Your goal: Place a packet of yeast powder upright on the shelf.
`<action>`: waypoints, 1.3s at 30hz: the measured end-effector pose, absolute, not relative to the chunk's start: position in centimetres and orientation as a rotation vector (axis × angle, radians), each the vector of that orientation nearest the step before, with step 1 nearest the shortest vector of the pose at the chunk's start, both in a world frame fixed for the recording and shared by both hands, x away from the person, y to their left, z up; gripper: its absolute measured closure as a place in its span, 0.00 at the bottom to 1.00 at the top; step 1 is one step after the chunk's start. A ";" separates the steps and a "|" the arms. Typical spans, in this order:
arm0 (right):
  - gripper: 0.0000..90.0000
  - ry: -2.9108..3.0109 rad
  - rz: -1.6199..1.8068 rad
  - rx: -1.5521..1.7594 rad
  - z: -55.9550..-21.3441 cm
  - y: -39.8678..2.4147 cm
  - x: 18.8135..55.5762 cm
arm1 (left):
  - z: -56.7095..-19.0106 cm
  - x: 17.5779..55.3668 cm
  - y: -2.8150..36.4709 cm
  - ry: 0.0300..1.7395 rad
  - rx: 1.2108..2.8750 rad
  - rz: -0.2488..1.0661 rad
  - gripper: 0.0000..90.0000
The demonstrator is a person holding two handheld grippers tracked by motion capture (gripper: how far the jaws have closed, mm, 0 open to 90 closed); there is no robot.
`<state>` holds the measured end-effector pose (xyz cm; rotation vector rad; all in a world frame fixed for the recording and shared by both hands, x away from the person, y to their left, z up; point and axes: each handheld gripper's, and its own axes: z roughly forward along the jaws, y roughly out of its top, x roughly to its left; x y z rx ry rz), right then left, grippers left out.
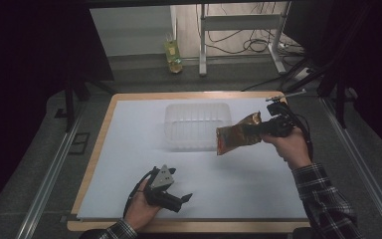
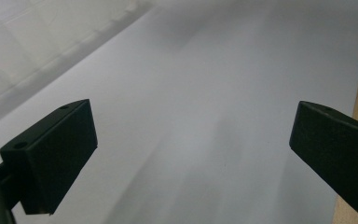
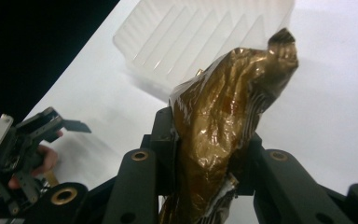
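Nearest the high cam, the left tongs (image 1: 186,197) are held low over the front of the worktop (image 1: 238,194), jaws spread wide w/ nothing between them. In the left gripper view both black jaws are seen far apart over the white sheet, w/ the wood edge of the worktop at the right.

Further back on the right, a crinkly gold snack bag (image 1: 238,134) is clamped in the right tongs (image 1: 254,130), lifted clear of the worktop and tilted. It's held just beside the right end of a clear ribbed plastic tub (image 1: 195,124), which sits on the sheet toward the back center. From the right gripper view the bag (image 3: 223,126) is pinched between the jaws near its lower part, w/ the tub (image 3: 200,42) seen behind it and the left tongs (image 3: 74,125) off to the side.

A yellowish bottle (image 1: 173,54) is seen on the floor behind the worktop, plus some cables (image 1: 238,42).
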<state>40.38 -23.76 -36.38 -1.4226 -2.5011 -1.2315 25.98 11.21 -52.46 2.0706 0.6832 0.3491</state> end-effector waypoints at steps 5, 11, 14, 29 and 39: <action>0.76 -2.512 -1.238 -1.451 -35.5 -23.7 41.4 | -52.5 26.0 11.2 0.679 2.072 0.351 0.01; 0.76 -2.526 -1.237 -1.492 -34.8 -23.7 42.6 | -52.6 25.9 10.9 0.663 2.081 0.355 0.01; 0.76 -2.523 -1.241 -1.515 -34.7 -23.6 43.4 | -52.6 25.9 11.0 0.659 2.087 0.357 0.01; 0.76 -2.569 -1.197 -1.584 -35.3 -21.9 46.6 | -52.6 25.9 10.9 0.646 2.085 0.362 0.01; 0.76 -2.564 -1.184 -1.596 -36.2 -20.9 48.0 | -52.5 25.8 10.9 0.645 2.083 0.363 0.01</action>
